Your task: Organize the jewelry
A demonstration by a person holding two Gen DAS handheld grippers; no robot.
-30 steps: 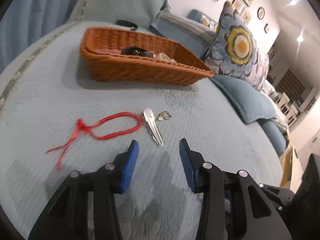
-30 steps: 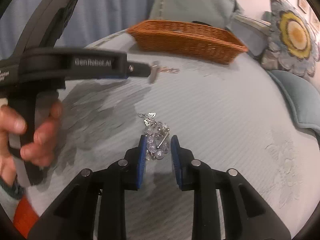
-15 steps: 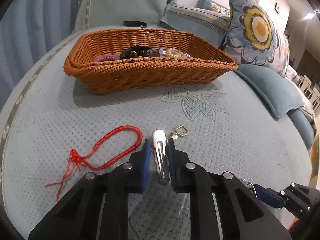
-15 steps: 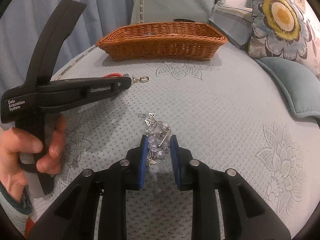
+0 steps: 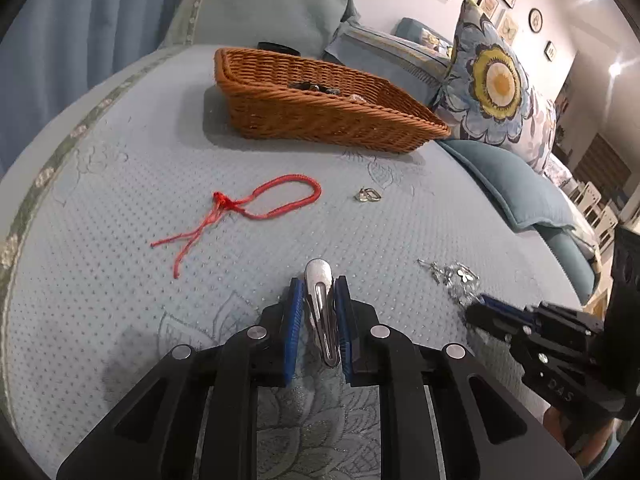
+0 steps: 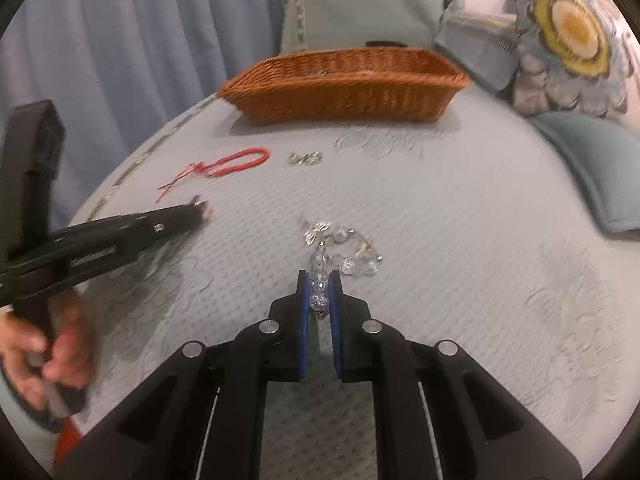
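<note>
Left hand-held gripper (image 5: 318,312) clamped on silver hair clip (image 5: 320,304); right hand-held gripper (image 6: 319,298), jaws just closing, pinched on one end of crystal bracelet (image 6: 344,250), rest trailing on bed (image 6: 460,208). Wicker basket (image 6: 344,88) at twelve o'clock. Risk: beads slipping from thin pinch, or dangling strand snagging the quilt.

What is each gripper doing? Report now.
Left gripper: closed on the silver hair clip.
Right gripper: closed on the crystal bead bracelet.
</note>
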